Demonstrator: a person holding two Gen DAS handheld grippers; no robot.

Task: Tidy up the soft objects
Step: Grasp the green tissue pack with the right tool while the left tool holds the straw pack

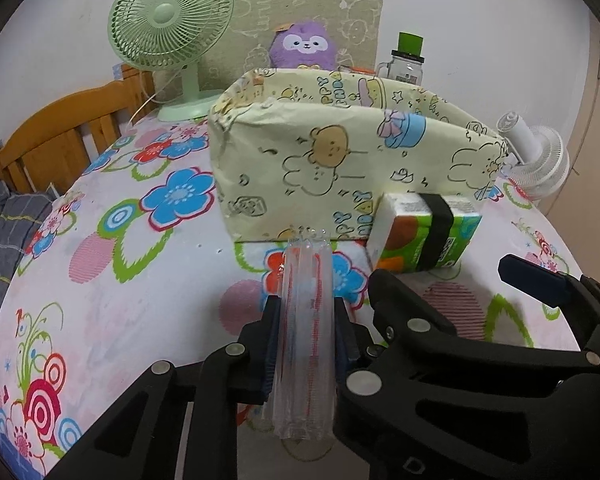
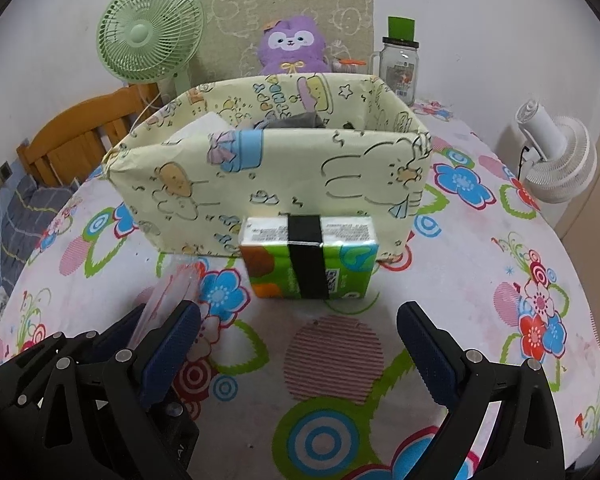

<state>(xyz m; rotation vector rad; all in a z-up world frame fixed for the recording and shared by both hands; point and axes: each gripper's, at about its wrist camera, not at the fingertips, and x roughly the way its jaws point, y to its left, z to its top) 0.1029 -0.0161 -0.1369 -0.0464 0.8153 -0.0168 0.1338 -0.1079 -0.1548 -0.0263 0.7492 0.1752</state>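
Flower-print tablecloth [image 2: 480, 280] underfoot, clear crinkly plastic packet [image 1: 306, 340] pinched narrow in left gripper [image 1: 306, 332], long axis pointing away toward cream cartoon-print fabric box [image 2: 268, 176], green banded tissue pack [image 2: 308, 260] against box front, right gripper [image 2: 300, 344] wide, holding nothing

- The storage box [image 2: 268, 176] sits mid-counter [image 2: 480, 300], with items inside.
- A tissue pack [image 2: 310, 258] stands touching the box's near wall, at 6 o'clock from it.
- A clear plastic packet [image 1: 306, 344] lies at 8 o'clock from the pack.
- Behind the box: a desk fan [image 2: 150, 28] at 11 o'clock, a plush toy [image 2: 290, 46] at 12, a jar [image 2: 398, 66] at 1.
- A small fan [image 2: 556, 160] sits at 3 o'clock.
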